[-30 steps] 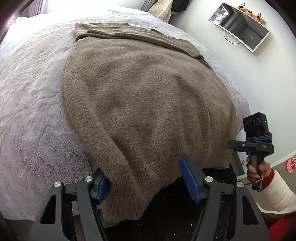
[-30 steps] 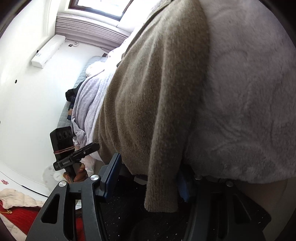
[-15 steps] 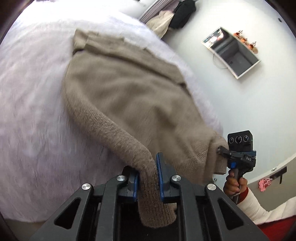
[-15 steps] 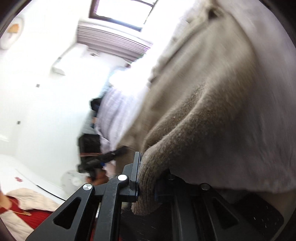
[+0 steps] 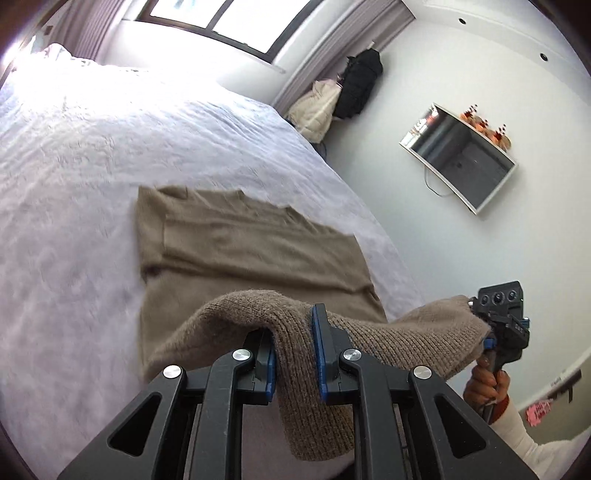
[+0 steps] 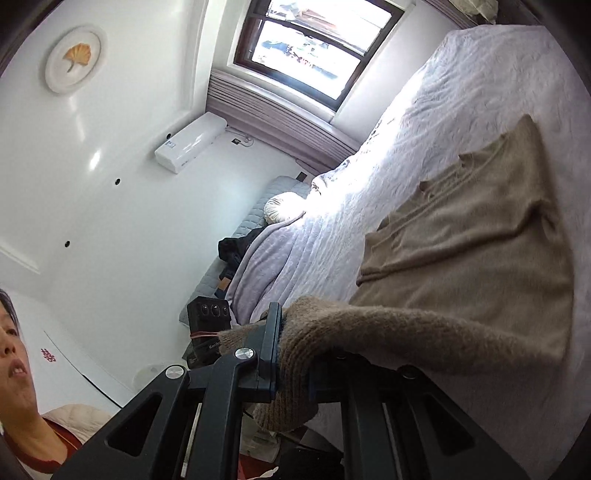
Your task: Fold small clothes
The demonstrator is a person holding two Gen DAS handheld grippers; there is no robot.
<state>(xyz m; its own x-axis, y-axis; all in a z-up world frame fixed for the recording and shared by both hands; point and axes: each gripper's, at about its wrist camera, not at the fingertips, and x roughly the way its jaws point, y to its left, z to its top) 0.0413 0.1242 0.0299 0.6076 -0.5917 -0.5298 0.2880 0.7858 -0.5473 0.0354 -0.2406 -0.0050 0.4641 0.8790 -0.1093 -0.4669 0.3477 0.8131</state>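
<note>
A tan knit sweater (image 5: 255,251) lies on the pale bedspread (image 5: 92,155), sleeves folded across its upper part. Its bottom hem is lifted off the bed and stretched between both grippers. My left gripper (image 5: 293,350) is shut on one hem corner, which hangs down between its blue pads. In the left wrist view the right gripper (image 5: 476,314) holds the other corner, with a hand (image 5: 487,380) on its handle. From the right wrist view, my right gripper (image 6: 293,354) is shut on the sweater (image 6: 472,251) hem; the left gripper (image 6: 221,334) appears beyond it.
A wall television (image 5: 458,158) hangs to the right of the bed. A black bag (image 5: 360,83) and a cream jacket (image 5: 314,110) hang in the corner by the window (image 5: 221,18). An air conditioner (image 6: 190,142) sits on the wall. A person's face and red collar fill the lower left of the right wrist view.
Both grippers went from open around the hem to shut on it. They then rose and carried the hem up off the bed edge, forward over the sweater.
</note>
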